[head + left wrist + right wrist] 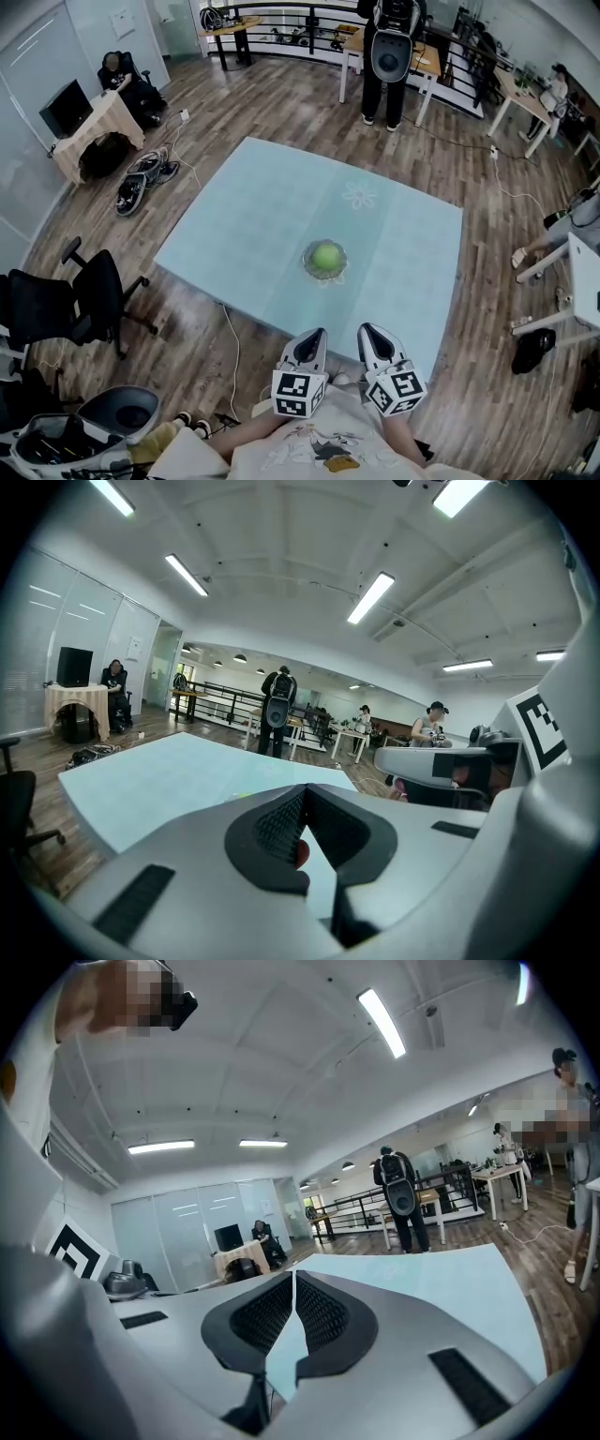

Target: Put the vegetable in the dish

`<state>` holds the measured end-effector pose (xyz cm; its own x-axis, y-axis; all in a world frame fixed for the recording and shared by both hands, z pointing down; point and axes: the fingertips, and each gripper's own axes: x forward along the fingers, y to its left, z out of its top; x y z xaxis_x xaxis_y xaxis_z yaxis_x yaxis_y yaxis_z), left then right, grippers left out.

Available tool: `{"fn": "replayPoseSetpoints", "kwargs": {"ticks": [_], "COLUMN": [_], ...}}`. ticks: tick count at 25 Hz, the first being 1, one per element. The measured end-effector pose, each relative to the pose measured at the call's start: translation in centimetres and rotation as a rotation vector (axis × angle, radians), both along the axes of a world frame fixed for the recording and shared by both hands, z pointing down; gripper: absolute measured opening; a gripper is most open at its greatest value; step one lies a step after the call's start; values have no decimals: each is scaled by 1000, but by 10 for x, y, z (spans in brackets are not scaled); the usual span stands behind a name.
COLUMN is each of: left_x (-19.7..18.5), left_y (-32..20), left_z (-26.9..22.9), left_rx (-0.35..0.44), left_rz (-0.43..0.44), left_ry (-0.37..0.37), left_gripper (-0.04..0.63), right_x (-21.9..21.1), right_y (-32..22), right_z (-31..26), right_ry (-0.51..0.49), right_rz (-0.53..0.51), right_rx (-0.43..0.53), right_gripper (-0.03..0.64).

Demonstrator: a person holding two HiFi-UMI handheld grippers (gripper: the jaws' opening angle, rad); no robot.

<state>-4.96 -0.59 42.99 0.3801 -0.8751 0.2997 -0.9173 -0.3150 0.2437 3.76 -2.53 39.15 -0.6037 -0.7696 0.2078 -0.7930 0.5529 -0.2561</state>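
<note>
While both tools hang over the desk's (244, 225) near edge | green vegetable (325, 255) lies in the dish (307, 266) at mid-desk | left tool (317, 335): jaws together, empty | right tool (368, 331): jaws together, empty | both well apart from the dish

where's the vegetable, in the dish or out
In. In the head view the green vegetable sits in the middle of the dish, with the rim showing all round it.
</note>
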Motion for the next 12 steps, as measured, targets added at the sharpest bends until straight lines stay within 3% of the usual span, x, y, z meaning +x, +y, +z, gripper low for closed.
{"fn": "replayPoseSetpoints", "kwargs": {"ticks": [6,12], "left_x": [11,-12], "left_y": [3,12], "left_z": [5,-4], "left_rx": [-19,29], "left_rz": [-9,-20], "left_ry": [15,-4], "left_gripper": [8,8], "right_x": [8,-13], "right_y": [2,6], "right_z": [3,-3], "right_ry": [-6,-2], "right_rz": [-15,-18], "right_rx": [-2,18], "right_gripper": [32,32]}}
